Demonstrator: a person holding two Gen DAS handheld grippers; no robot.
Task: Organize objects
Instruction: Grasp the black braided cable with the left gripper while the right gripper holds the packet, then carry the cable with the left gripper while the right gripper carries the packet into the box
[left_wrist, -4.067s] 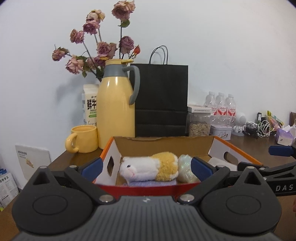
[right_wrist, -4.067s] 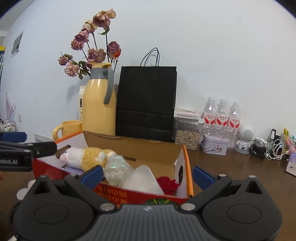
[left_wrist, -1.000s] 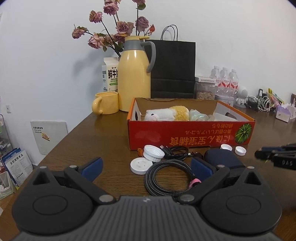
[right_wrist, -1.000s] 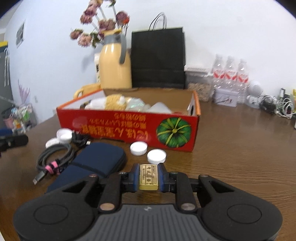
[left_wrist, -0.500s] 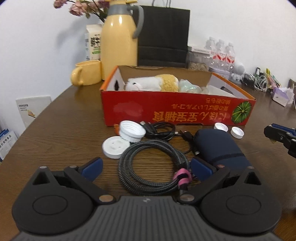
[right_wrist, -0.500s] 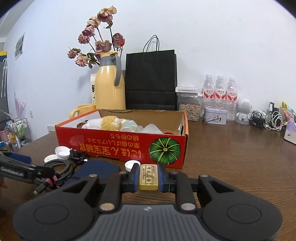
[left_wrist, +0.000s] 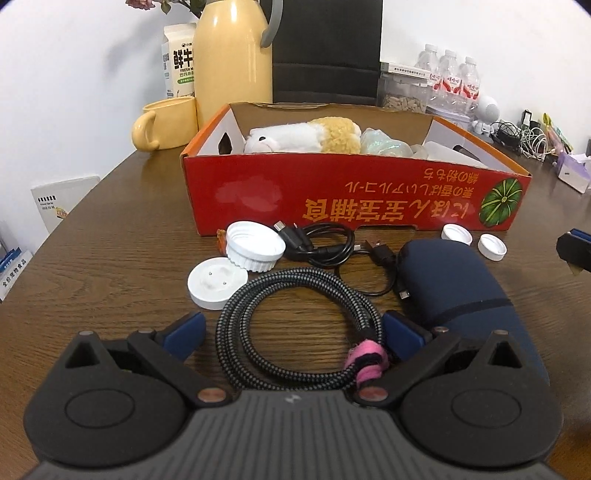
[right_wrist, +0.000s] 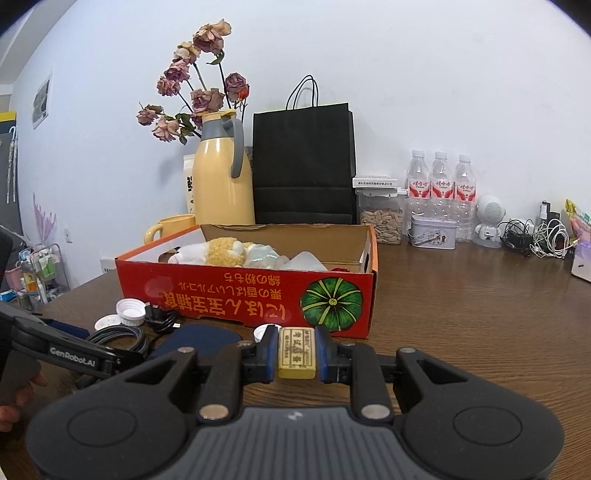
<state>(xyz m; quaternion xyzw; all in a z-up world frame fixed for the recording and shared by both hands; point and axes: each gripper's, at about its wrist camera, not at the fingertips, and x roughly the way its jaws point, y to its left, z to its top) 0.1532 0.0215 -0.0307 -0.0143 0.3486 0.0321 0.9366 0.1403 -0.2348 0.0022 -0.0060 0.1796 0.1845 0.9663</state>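
**Gold block being held at the right, braided cable being straddled at the left**

Only in the right wrist view is the small gold bar-shaped block (right_wrist: 296, 352) being shown, pinched between the blue fingers (right_wrist: 268, 353) of the right gripper (right_wrist: 296, 354); it is being kept above the wooden table (right_wrist: 480, 314), just in front of the red cardboard box (right_wrist: 258, 291). Its yellow face is being seen upright, with embossed characters too small to be read.

Only in the left wrist view is the coiled grey braided cable (left_wrist: 295, 325) being shown whole, bound by a pink strap (left_wrist: 365, 360). The left gripper (left_wrist: 293, 328) is being held with its fingers (left_wrist: 184, 328) spread wide, one on either side of the coil, nothing clamped. A white ribbed lid (left_wrist: 253, 245), a white round disc (left_wrist: 217, 282), a black USB cable (left_wrist: 325, 243), a navy pouch (left_wrist: 461, 291) and two small white caps (left_wrist: 474, 242) are being seen lying close together before the box.

Inside the box a plush toy (left_wrist: 303, 134) is being seen lying against the left end. Bare tabletop is being left to the box's right in the right wrist view, up to the clutter along the wall.
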